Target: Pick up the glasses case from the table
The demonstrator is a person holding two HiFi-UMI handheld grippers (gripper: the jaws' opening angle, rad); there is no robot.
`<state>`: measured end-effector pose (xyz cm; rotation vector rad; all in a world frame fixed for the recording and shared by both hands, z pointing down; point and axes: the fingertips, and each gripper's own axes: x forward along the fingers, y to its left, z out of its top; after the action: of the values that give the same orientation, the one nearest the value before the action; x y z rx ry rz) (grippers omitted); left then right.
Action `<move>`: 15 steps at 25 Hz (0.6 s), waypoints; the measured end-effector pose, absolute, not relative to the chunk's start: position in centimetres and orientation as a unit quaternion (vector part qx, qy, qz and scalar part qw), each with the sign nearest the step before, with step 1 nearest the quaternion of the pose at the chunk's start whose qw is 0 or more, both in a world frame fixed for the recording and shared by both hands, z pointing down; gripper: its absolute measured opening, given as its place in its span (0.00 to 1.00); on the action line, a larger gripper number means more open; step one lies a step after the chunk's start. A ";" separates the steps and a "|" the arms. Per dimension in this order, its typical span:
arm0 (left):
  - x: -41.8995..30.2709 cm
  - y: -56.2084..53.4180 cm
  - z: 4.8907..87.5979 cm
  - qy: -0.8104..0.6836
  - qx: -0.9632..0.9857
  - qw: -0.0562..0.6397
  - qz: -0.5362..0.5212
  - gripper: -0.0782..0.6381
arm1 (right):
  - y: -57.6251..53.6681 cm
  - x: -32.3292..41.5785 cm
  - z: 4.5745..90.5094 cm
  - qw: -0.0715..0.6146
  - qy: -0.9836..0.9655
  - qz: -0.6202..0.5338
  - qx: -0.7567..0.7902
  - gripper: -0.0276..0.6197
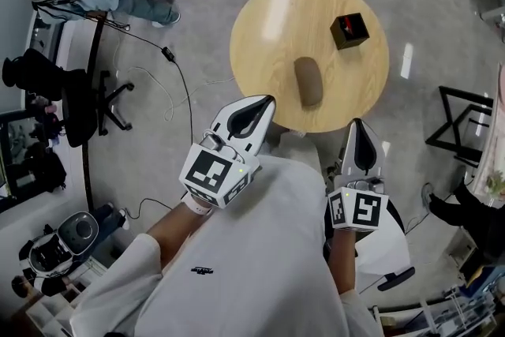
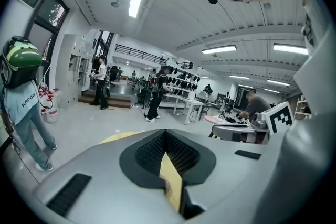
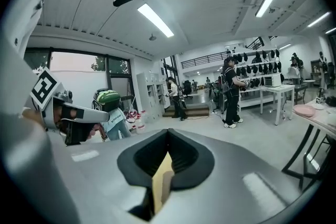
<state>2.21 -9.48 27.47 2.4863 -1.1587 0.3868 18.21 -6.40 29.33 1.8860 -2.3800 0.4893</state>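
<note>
Brown case (image 1: 308, 81): lies on the round table (image 1: 268, 20), untouched, well apart from the black box (image 1: 349, 30) beyond it.
Left claw (image 1: 267, 100): tips pressed together, holding nothing; only a sliver of tabletop shows through the slot behind them.
Right claw (image 1: 360, 125): also narrow, tips together and empty.
Case from left claw: ahead and a little to its right, near, with the tips at the table's near rim.
Case from right claw: ahead and to its left, near, with the tips also about at the rim.
Long axis: runs away from the person, roughly along the line both claws point, so the near end of the case faces them.
Nearer hand: a close call; the left looks slightly closer.
Step, as judged: approach, no contact yet.
Next move calls for: spreading one claw wide, then coming in from the near end so the tips straddle the case's narrow width.
</note>
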 end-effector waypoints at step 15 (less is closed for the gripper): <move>1.1 -11.9 30.6 -0.384 0.882 0.224 0.157 0.12 | -9.5 16.2 32.5 0.079 -0.776 0.154 0.607 0.06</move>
<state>1.12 -11.93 30.63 2.4349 -1.0587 0.4335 16.25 -9.54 32.46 1.8165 -2.3212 0.4607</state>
